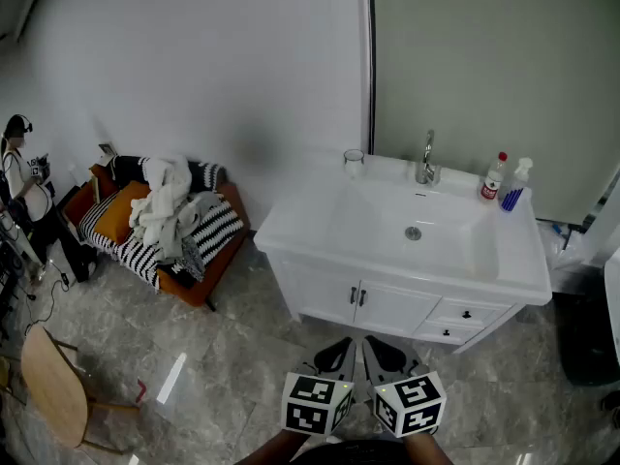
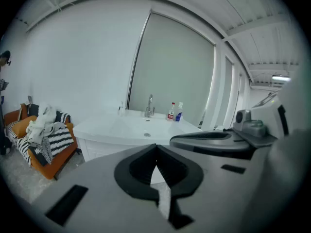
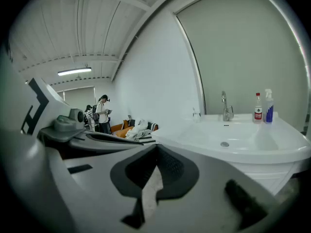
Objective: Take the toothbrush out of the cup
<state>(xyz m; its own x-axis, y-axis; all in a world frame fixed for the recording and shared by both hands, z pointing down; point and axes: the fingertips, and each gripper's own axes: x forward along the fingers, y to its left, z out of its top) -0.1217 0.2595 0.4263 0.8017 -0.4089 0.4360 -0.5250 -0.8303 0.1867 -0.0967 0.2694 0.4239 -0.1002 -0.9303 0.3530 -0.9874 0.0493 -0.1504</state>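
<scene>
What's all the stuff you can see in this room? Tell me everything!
Sink cabinet: one, white, against the back wall.
Tap: one, silver, behind the basin.
Cup: one, clear, back left corner of the sink top; contents too small to tell.
Red-capped bottle: one, white, back right of the sink top.
Spray bottle: one, white and blue, beside the red-capped bottle.
Sofa: one, orange, left of the sink cabinet, with cushions and clothes on it.
Chair: one, wooden, bottom left.
Person: one, far left.
Hand-held grippers: two, grey and black, left and right, both shut, empty.
</scene>
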